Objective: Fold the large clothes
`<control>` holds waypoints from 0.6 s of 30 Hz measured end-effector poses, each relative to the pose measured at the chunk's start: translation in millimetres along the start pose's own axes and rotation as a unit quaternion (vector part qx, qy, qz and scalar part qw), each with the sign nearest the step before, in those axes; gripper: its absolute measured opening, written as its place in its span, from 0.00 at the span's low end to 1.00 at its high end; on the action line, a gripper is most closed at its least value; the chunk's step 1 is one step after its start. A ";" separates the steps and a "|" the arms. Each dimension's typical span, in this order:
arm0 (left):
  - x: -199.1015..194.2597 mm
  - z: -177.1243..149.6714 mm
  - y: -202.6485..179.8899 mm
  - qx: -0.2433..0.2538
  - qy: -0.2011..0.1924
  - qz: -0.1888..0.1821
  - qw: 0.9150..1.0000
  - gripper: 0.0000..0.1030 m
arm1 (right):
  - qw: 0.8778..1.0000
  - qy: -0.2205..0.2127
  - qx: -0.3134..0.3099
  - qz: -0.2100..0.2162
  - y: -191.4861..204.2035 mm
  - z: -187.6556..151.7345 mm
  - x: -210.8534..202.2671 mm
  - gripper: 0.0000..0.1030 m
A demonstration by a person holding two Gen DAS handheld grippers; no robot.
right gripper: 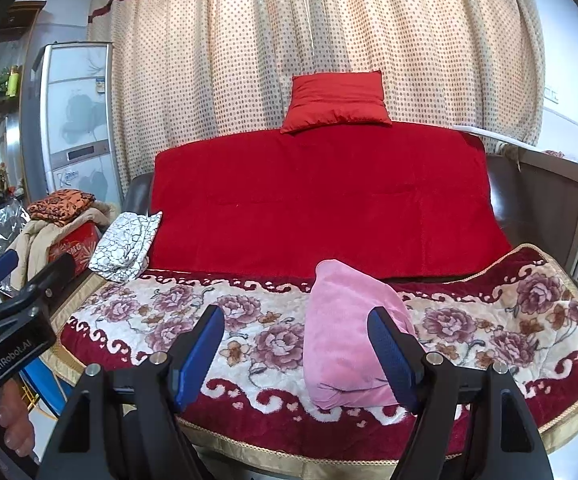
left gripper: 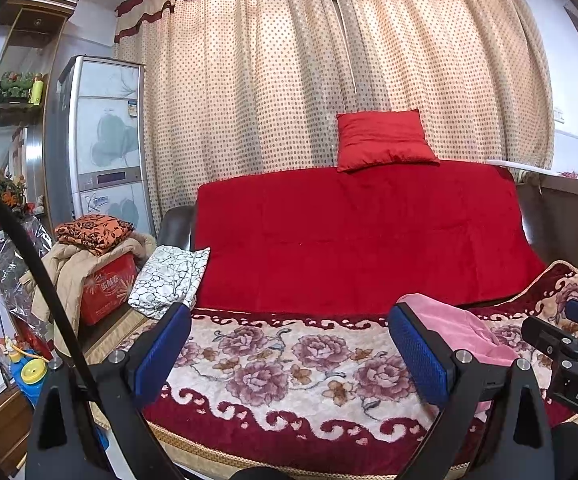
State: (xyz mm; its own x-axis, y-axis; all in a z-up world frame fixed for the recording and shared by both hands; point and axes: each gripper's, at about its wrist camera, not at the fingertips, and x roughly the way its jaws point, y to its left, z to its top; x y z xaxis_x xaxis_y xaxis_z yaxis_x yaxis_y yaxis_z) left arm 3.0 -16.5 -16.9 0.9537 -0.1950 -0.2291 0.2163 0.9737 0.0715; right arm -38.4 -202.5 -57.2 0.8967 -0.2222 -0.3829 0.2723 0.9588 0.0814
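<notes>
A pink fleece garment [right gripper: 341, 340] lies folded into a compact bundle on the floral blanket [right gripper: 249, 332] that covers the sofa seat. In the left wrist view the garment [left gripper: 461, 332] shows partly behind the right finger. My left gripper [left gripper: 289, 356] is open and empty, held above the front of the seat, left of the garment. My right gripper [right gripper: 295, 348] is open and empty, held in front of the garment, its right finger overlapping the bundle's edge in view. Each gripper shows in the other's view: the right [left gripper: 577, 356], the left [right gripper: 13, 300].
A red throw [right gripper: 321, 200] covers the sofa back, with a red cushion [right gripper: 335, 100] on top. A black-and-white patterned cloth [right gripper: 127, 246] lies at the seat's left end. A pile of clothes on a red box [left gripper: 101, 264] stands left of the sofa. A fridge [left gripper: 105, 140] and dotted curtains [left gripper: 329, 60] are behind.
</notes>
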 end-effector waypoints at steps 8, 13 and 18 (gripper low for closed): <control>0.3 1.7 -7.7 0.008 0.002 -0.005 1.000 0.96 | 1.000 -0.003 0.007 -0.002 -7.5 2.0 -2.0 0.75; -0.9 3.8 -11.8 0.011 0.001 -0.010 1.000 0.96 | 1.000 -0.005 0.011 -0.004 -11.4 2.9 -3.7 0.75; -3.2 5.0 -14.5 0.014 -0.002 -0.010 1.000 0.96 | 1.000 -0.012 0.016 -0.004 -15.4 4.4 -7.9 0.75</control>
State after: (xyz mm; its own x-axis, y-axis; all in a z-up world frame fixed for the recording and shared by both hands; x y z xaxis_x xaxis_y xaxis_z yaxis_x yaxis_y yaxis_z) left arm -2.1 -30.6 -12.4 0.9497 -0.2156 -0.2270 0.2418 0.9657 0.0944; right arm -48.1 -216.3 -51.4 0.9021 -0.2348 -0.3621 0.2904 0.9509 0.1070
